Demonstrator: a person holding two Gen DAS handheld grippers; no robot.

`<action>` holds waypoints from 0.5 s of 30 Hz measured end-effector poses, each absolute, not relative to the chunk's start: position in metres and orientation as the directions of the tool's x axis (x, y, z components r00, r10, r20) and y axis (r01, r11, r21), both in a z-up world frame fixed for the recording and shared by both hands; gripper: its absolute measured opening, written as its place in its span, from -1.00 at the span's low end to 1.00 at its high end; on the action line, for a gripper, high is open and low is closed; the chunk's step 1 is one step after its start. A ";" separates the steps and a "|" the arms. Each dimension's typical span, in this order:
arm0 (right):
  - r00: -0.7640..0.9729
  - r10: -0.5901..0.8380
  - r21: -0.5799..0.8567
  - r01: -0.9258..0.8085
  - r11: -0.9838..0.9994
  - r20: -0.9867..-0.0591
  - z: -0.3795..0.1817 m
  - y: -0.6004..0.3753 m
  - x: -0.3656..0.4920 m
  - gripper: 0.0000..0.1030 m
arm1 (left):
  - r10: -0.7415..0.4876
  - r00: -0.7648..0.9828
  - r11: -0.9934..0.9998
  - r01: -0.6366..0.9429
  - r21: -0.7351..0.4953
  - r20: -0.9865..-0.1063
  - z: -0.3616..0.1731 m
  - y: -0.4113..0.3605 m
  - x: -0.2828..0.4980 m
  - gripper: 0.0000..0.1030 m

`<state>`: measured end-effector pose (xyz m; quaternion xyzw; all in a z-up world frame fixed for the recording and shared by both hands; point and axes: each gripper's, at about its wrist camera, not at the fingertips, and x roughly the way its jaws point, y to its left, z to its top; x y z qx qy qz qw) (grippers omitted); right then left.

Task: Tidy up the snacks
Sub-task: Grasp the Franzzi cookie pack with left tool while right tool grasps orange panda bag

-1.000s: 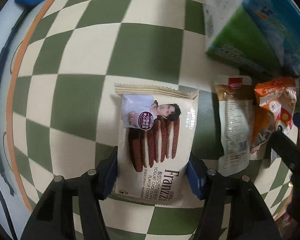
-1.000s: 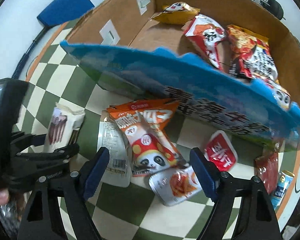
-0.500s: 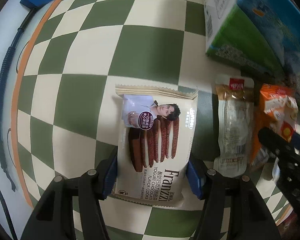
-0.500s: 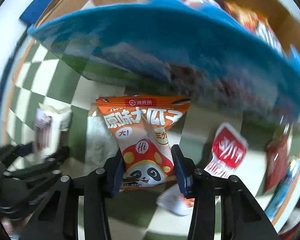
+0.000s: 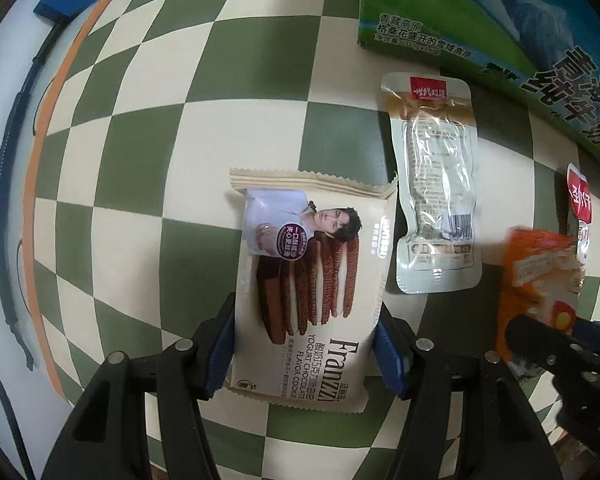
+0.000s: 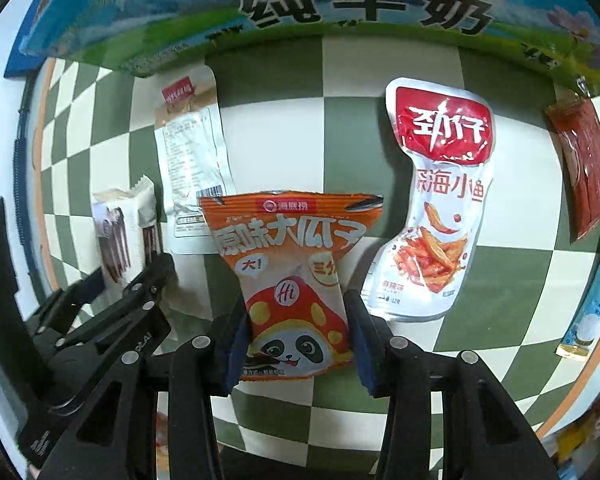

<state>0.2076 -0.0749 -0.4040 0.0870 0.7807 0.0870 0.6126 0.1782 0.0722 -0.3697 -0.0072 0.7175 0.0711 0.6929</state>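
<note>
- While the left gripper (image 5: 304,346) points down at the green-and-cream checked tablecloth (image 5: 140,184), its blue pads sit against both long edges of the cream foil pack of yogurt chocolate cookies (image 5: 312,280), clamped on the pack's lower half; the pack lies flat on the cloth.
- Right gripper (image 6: 298,334) has just been closing: jaws now narrow, pads pinching the waist of the orange sunflower-seed bag with a panda print (image 6: 294,276), bag between them, crimped top edge away from the camera.
- From the left wrist view the same orange bag shows blurred at right, with the right gripper's black fingers (image 5: 560,356) over it.
- Clear-and-gold vacuum pouch with a red label (image 5: 434,204) lies flat just right of the cookie pack, nearly touching its top corner; in the right view it sits just behind-left of the orange bag.
- White pouch with a red top and spicy fish print (image 6: 432,208) lies just right of the orange bag, apart from the pads.
- Dark red sachet (image 6: 584,168) further right, near the cloth's orange border.
- Blue-and-green printed milk carton box (image 6: 300,4) stands along the far side of the snacks.
- Left gripper's black frame (image 6: 100,320) sits low left in the right view, cookie pack beyond it.
</note>
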 end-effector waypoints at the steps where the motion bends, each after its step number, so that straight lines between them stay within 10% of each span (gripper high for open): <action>1: -0.236 0.238 0.239 0.023 0.971 -0.942 -0.406 -0.073 0.208 -0.07 | 0.088 -0.041 0.990 -0.105 0.092 -0.995 -0.371 0.071 0.180 0.16; 15: -0.236 0.175 0.185 -0.023 0.982 -0.956 -0.419 -0.057 0.198 -0.23 | 0.106 -0.047 0.991 -0.076 0.110 -0.993 -0.382 0.049 0.198 0.09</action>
